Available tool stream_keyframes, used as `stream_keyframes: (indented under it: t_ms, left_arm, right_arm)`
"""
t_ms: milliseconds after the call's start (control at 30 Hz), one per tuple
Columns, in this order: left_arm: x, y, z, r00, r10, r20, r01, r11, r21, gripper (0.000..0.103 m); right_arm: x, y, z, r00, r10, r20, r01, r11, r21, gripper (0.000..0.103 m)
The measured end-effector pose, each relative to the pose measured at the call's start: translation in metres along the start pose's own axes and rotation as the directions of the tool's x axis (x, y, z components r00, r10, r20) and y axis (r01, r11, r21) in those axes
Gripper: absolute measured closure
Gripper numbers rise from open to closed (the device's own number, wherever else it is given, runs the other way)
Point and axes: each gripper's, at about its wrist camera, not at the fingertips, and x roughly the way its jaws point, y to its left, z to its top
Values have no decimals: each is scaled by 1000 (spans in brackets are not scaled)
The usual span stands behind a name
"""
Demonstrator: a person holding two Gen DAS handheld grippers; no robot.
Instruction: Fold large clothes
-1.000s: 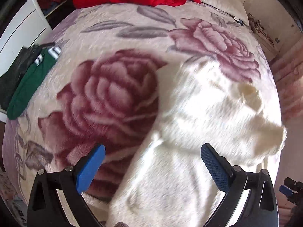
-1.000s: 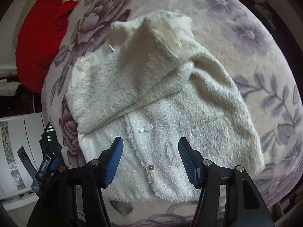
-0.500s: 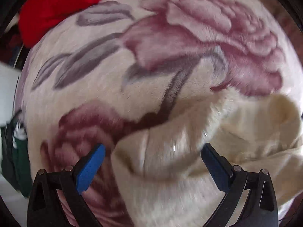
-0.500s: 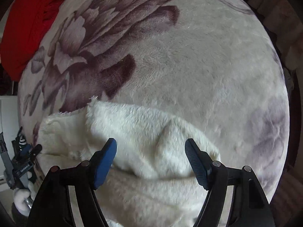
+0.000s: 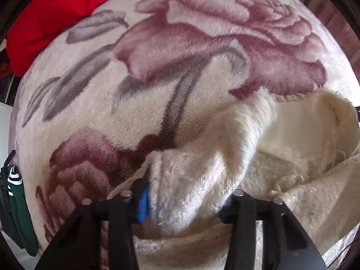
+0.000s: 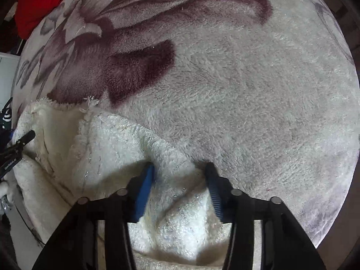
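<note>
The left gripper point(image 5: 183, 199) has just been closing, and its jaws are now clamped on a thick bunch of the cream fleece garment point(image 5: 299, 139); the blue pad of one finger presses into the pile on one side, and the other finger is sunk into the fabric on the other side. The bunch between the jaws rises into a ridge that runs away from the fingertips, up and to the right, and beyond it the garment opens so that its smoother inside and a fuzzy edge are visible. The right gripper point(image 6: 180, 189) has also just been closing, and its jaws are clamped on another fold of the same garment; both blue pads touch the fleece, which wrinkles between them. To the left of these jaws the garment spreads out flat, with a frayed edge at its far side, and at its left border a dark part of the other tool is visible. The garment lies on a plush blanket point(image 6: 258, 94) printed with big rose flowers and grey leaves, which fills the space ahead of both pairs of jaws. Far ahead and to the left of the left jaws lies a red cloth point(image 5: 56, 15). At the left edge, well apart from the jaws, hangs a green garment with white stripes point(image 5: 18, 207).
</note>
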Motion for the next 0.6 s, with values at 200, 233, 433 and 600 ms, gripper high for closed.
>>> stream_keyframes:
  t_ms: [200, 233, 433, 600]
  left_arm:
    - [-46, 8, -25, 993, -52, 110, 63, 993, -101, 80]
    - [-53, 8, -27, 990, -55, 127, 69, 991, -111, 82]
    - [-115, 18, -86, 952, -86, 292, 143, 974, -177, 85]
    - [-153, 26, -167, 920, -122, 372, 232, 935, -267, 85]
  right_arm:
    - [-59, -2, -32, 990, 61, 126, -62, 998, 5, 75]
    - [-70, 1, -40, 987, 63, 150, -63, 998, -4, 75]
    - [-141, 24, -110, 951, 104, 290, -98, 995, -36, 75]
    - [-173, 40, -189, 925, 178, 334, -182, 983, -18, 76]
